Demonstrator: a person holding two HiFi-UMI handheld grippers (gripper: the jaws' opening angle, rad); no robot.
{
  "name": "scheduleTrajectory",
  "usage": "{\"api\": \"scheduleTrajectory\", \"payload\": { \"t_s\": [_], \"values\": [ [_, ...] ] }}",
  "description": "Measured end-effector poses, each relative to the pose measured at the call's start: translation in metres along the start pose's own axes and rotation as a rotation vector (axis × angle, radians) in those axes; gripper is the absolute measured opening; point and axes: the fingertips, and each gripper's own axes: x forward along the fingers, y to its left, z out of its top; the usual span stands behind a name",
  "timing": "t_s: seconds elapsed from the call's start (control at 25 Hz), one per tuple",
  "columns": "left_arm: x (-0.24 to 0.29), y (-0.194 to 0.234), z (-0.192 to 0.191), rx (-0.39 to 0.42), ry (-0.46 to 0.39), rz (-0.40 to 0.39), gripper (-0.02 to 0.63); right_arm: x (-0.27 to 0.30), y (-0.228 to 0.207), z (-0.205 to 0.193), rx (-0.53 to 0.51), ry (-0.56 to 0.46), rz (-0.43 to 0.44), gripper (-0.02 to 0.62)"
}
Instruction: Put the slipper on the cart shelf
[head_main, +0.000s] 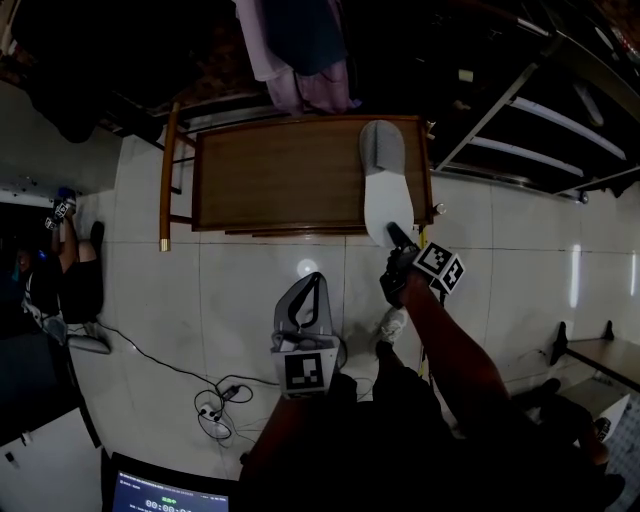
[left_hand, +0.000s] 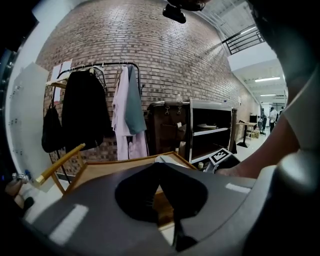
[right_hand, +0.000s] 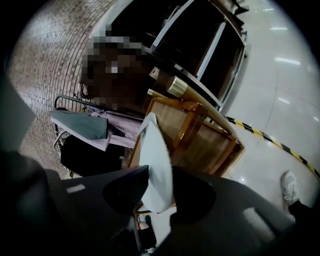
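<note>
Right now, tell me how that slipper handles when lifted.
Probably light: the right claw pinches the slipper by its heel alone. Likely somewhat floppy, as its sole looks thin. Lying flat on the cart shelf, it should slide, not roll.

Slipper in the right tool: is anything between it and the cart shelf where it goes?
Nothing visible does. The grey and white slipper, pinched at its heel by the right tool, is already over the right end of the brown wooden cart shelf, with only the heel past the front rim.
</note>
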Motion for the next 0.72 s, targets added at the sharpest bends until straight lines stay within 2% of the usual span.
{"api": "scheduleTrajectory", "payload": {
  "t_s": [0.08,0.2,0.32,0.4,0.6,0.72],
  "values": [
    [-0.001,-0.002,0.000,0.001,0.003,-0.005,0.011,-0.002,0.005,0.001,-0.029,-0.008,0.005,0.093],
    [-0.001,-0.006,0.002,0.001,0.000,-0.014,0.011,-0.009,0.016,0.002,-0.087,-0.023,0.021,0.064],
    [-0.002,-0.008,0.004,-0.005,-0.009,-0.019,0.011,-0.026,0.025,0.001,-0.193,-0.053,0.014,0.051],
    [-0.004,-0.008,0.005,0.003,-0.009,-0.024,0.011,-0.041,0.033,-0.001,-0.291,-0.083,0.004,0.046],
    [-0.006,-0.010,0.006,0.003,-0.013,-0.033,0.011,-0.084,0.071,-0.001,-0.617,-0.173,-0.003,0.038],
    [-0.006,-0.013,0.009,-0.021,-0.021,-0.036,0.011,-0.106,0.095,0.002,-0.747,-0.232,0.012,0.038]
  ]
}}
